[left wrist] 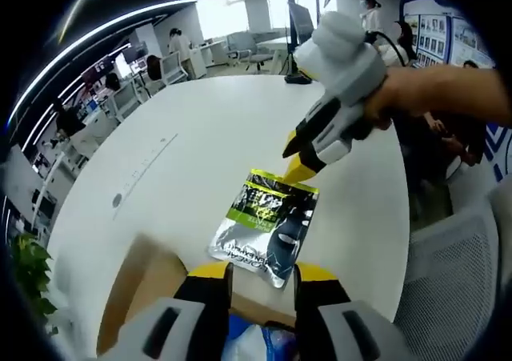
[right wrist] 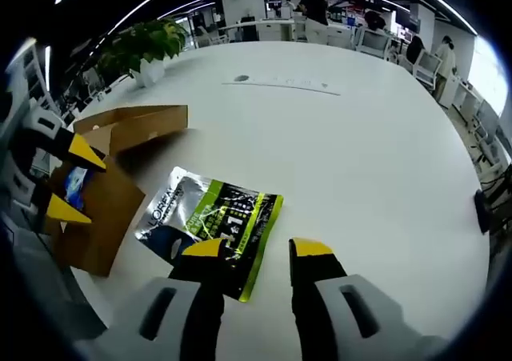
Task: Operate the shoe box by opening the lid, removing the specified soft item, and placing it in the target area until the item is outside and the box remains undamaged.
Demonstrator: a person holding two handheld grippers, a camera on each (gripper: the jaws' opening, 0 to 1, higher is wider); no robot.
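A green, black and silver soft pouch (left wrist: 268, 225) lies flat on the white round table (left wrist: 184, 161), outside the open brown shoe box (left wrist: 148, 285). My left gripper (left wrist: 264, 273) is open above the box's edge, and the pouch's near edge shows between its yellow tips. My right gripper (left wrist: 300, 157) reaches in from the far side, just over the pouch's far end. In the right gripper view the pouch (right wrist: 212, 217) lies beside the box (right wrist: 120, 177). My right gripper (right wrist: 258, 249) is open over the pouch's edge. The left gripper (right wrist: 72, 181) stands open over the box.
Something blue (left wrist: 248, 337) remains inside the box, and its lid flap (right wrist: 136, 125) stands up. A potted plant (right wrist: 144, 45) sits on the table's far side. A grey mesh chair (left wrist: 456, 281) stands by the table edge. Desks and people fill the room behind.
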